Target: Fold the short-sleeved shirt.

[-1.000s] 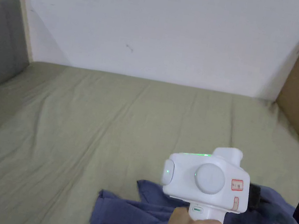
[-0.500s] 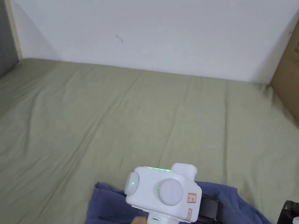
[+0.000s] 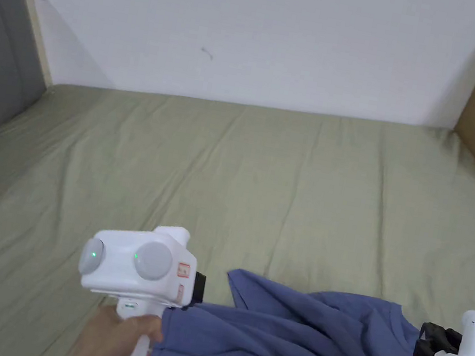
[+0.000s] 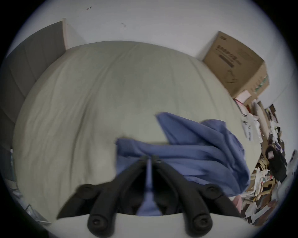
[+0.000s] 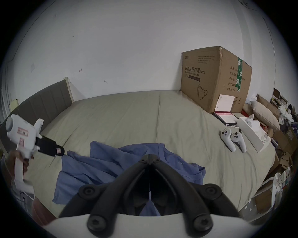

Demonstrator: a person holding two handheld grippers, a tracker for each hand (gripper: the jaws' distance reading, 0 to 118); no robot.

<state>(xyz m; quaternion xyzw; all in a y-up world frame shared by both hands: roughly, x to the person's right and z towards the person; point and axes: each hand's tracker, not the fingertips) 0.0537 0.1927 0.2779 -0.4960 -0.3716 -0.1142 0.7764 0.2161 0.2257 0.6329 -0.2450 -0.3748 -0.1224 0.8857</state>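
Box (image 5: pixel 214 83) lettering, apparently "N95"

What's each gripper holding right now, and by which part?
Both hold the blue shirt. The left gripper is shut on a bunched edge; the right gripper is shut on fabric near the collar.

The left black tongs (image 4: pixel 150 158) pinch a fold of the crumpled blue cotton short-sleeved shirt (image 4: pixel 198 153). It lies on the olive-green sheeted bed (image 4: pixel 100 99), with a brown cardboard box (image 4: pixel 233 67) beyond.

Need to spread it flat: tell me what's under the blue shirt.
The blue shirt lies crumpled on the green bedsheet, which shows all around it. Anything beneath its folds is covered.
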